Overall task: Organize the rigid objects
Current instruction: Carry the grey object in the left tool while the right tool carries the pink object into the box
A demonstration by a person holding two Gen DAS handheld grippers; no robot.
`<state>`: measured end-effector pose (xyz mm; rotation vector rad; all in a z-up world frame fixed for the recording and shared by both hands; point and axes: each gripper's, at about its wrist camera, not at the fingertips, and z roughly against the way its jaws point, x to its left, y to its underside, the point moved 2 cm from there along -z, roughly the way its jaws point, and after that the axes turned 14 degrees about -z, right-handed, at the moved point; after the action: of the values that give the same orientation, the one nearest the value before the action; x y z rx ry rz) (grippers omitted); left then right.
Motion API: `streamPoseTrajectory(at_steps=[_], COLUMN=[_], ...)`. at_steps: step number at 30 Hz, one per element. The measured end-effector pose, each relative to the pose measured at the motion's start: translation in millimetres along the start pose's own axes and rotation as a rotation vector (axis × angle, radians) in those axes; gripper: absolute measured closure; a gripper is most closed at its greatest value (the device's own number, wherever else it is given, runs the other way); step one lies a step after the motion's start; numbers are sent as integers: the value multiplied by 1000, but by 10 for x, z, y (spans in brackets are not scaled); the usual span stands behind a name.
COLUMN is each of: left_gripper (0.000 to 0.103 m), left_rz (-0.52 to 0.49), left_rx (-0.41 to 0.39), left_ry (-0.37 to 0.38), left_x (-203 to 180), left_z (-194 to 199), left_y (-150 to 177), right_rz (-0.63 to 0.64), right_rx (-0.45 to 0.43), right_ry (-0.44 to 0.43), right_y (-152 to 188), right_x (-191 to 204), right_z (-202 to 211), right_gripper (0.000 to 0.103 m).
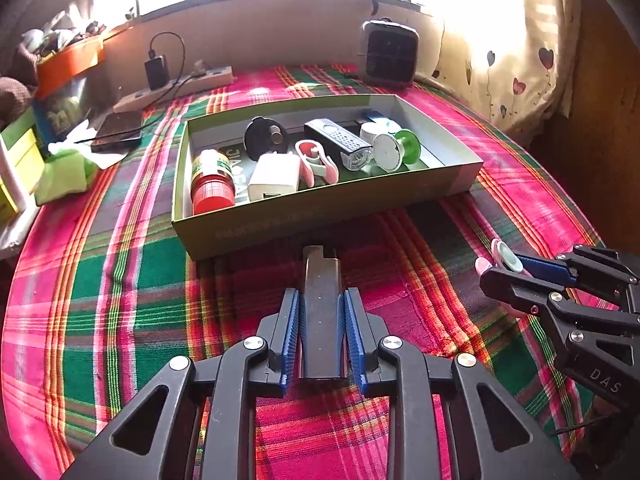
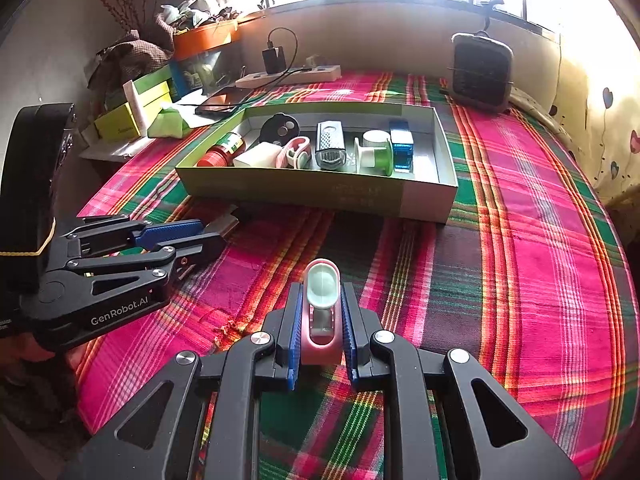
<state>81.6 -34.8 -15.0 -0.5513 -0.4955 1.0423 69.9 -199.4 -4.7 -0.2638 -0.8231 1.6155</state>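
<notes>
Plaid cloth (image 1: 120, 300) covers the whole work surface. On it, near the middle, lies a shallow open cardboard box (image 1: 320, 208), long side toward both cameras.

Box contents, left to right in the left wrist view: red-capped bottle (image 1: 212, 184), white charger block (image 1: 274, 178) with a black round disc (image 1: 264, 136) behind it, pink clip (image 1: 316, 162), dark grater-like block (image 1: 340, 142), green and white spool (image 1: 396, 148), blue item (image 2: 401, 148) at the far end. All lie loose, close together.

Left gripper (image 1: 322, 320): jaws closed on a flat dark metal bar (image 1: 322, 300), which sticks forward to just short of the box's near wall.

Right gripper (image 2: 320, 320): jaws closed on a small pink holder with a pale green cap (image 2: 321, 300), above the cloth in front of the box.
</notes>
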Motion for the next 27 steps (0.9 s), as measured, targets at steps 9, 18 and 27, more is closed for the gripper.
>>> streamPoseTrajectory(at_steps=[9, 18, 27], left_gripper=[81, 81, 81], left_rz=[4, -1, 19], left_rx=[-40, -81, -109], left_ry=[7, 11, 21], left_x=[19, 42, 188], left_z=[179, 297, 268], left_y=[-81, -230, -438], right_rz=[-16, -14, -13], right_rx=[-24, -66, -90], right_ry=[-1, -4, 10], right_y=[-68, -225, -444], right_x=[5, 57, 87], right_z=[83, 199, 205], right_gripper=[84, 84, 84])
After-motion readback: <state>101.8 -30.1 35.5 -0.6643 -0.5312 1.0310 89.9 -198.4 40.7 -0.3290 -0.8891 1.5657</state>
